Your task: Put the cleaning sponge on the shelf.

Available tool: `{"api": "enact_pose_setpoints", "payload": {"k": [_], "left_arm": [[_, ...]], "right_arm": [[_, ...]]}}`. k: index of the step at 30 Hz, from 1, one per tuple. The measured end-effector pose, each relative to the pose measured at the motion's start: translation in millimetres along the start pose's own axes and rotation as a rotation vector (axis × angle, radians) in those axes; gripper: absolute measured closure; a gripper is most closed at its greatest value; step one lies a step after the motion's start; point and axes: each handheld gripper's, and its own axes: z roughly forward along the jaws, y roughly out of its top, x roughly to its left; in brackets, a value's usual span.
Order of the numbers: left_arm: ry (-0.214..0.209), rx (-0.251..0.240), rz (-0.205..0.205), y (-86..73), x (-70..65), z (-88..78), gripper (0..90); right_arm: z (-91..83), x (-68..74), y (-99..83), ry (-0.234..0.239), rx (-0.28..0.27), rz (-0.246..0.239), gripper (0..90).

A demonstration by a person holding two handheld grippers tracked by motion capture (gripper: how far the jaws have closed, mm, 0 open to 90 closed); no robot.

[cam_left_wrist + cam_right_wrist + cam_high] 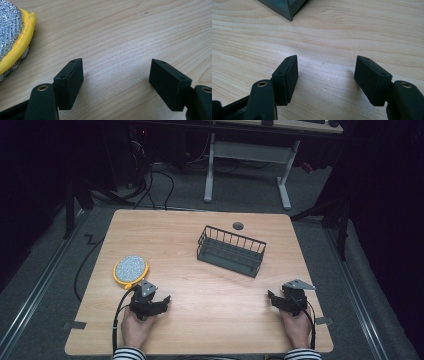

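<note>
Both grippers' fingers (72,82) wide apart, holding nothing.

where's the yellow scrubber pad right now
In the high view the yellow scrubber pad lies flat near the table's left edge, just beyond the open left gripper, well left of the wire basket.

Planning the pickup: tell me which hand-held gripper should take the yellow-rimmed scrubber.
Left. The left hand-held gripper sits open beside the scrubber; the right hand-held gripper lies far across the table.
</note>
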Motion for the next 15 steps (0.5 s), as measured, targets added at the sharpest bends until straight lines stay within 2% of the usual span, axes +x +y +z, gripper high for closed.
{"api": "enact_pose_setpoints", "payload": {"k": [15], "left_arm": [[-0.006, 0.000, -0.003, 0.1, 0.6, 0.0, 27.9]], "right_arm": [[0.0, 0.4, 0.1, 0.005, 0.002, 0.001, 34.8]]}}
